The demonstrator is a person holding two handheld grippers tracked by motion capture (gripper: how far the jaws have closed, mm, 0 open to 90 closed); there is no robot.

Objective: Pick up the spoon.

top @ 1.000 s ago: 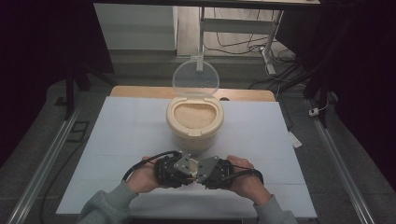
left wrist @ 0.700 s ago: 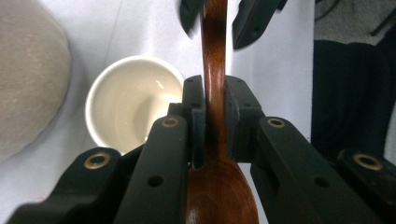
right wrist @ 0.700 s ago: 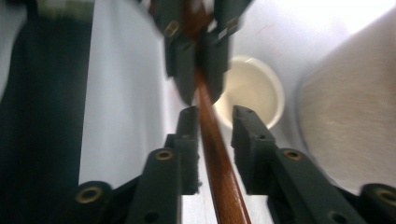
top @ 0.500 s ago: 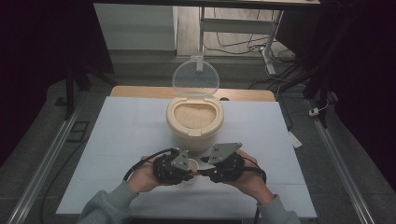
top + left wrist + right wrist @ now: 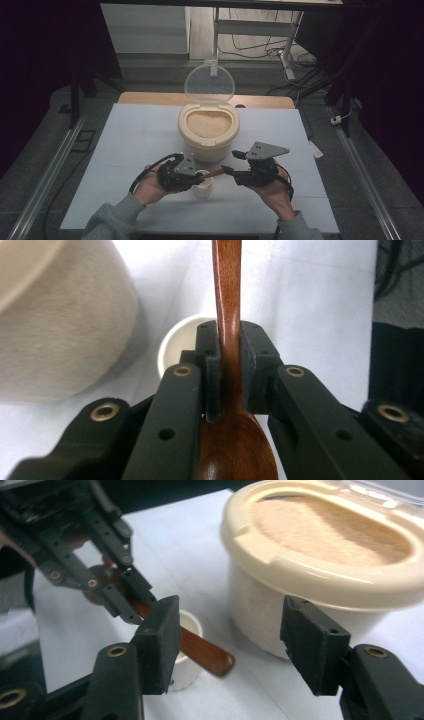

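Seen from above: a pale blue-white table top (image 5: pixel 125 150), with a round cream plastic tub of beige grain (image 5: pixel 208 131) near the middle, its clear round lid (image 5: pixel 209 83) hinged up and standing behind. Just in front of the tub, a small white cup (image 5: pixel 204 184). Left hand (image 5: pixel 147 186) and right hand (image 5: pixel 272 192) entering from the bottom edge in grey sleeves, each gripping a black two-jaw tool.

Left gripper (image 5: pixel 189 177) over the cup, clamped on a dark brown wooden spoon (image 5: pixel 215 173) whose handle reaches right toward the right gripper (image 5: pixel 230 169), grey three-cornered plate on top.

From the left gripper view, detail lost from above: spoon (image 5: pixel 227 340) pinched at its narrow neck between the two black jaws, the bowl widening toward the camera, the handle pointing away; cup (image 5: pixel 177 347) directly beneath the jaws, tub wall (image 5: pixel 65 325) close on the left.

From the right gripper view: own jaws spread wide, grasping nothing; the rounded end of the spoon handle (image 5: pixel 205 652) lies between them, nearer the left jaw, whether touching cannot be told. Cup (image 5: pixel 187 672) below the handle, left gripper (image 5: pixel 100 580) beyond, grain-filled tub (image 5: pixel 330 545) to the right.
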